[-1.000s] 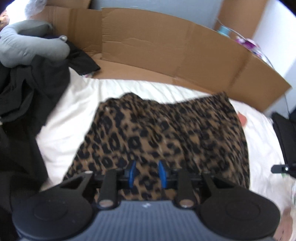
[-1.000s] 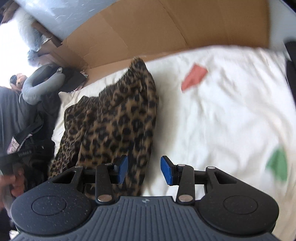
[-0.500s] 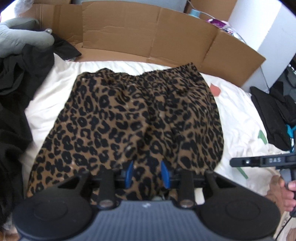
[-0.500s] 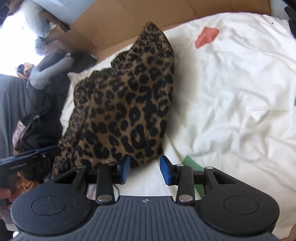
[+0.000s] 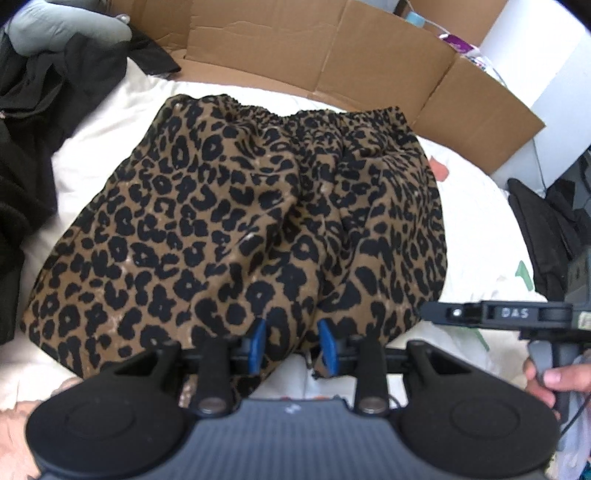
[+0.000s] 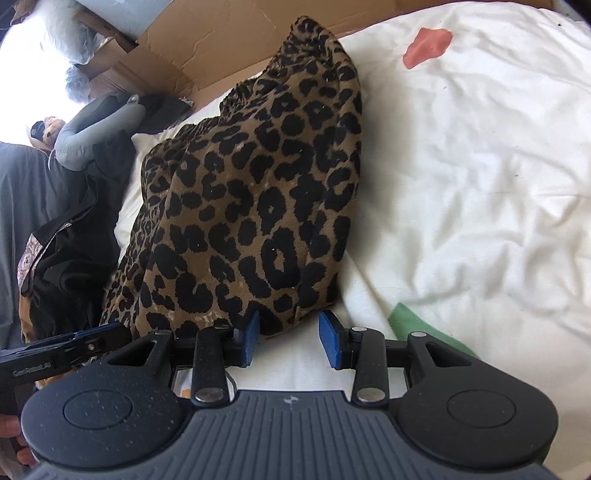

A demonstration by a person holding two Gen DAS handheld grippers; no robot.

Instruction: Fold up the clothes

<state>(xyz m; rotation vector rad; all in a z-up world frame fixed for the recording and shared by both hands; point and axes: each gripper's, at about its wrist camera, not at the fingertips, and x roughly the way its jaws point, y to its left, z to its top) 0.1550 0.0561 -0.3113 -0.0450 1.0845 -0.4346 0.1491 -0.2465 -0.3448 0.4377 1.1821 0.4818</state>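
A leopard-print garment (image 5: 258, 206) lies spread on a white sheet (image 5: 480, 229), its gathered waistband on the far side by the cardboard. My left gripper (image 5: 291, 345) hangs over the near hem. Its blue pads stand apart with a fold of the hem between them, not pinched. In the right wrist view the same garment (image 6: 258, 192) rises in a mound. My right gripper (image 6: 290, 338) is open at its near right corner. The left pad touches the hem and the right pad is over bare sheet. One right finger (image 5: 461, 314) shows side-on in the left wrist view.
Flattened cardboard (image 5: 332, 55) stands along the far edge of the bed. A pile of black clothes (image 5: 37, 129) and a grey pillow (image 5: 66, 33) lie at the left. Another black garment (image 5: 543, 229) lies at the right. A person's hand (image 5: 554, 376) holds the right tool.
Both grippers have drawn back and down to the garment's near hem. The garment, bunched up before, now lies spread and flatter with its waistband away from me.
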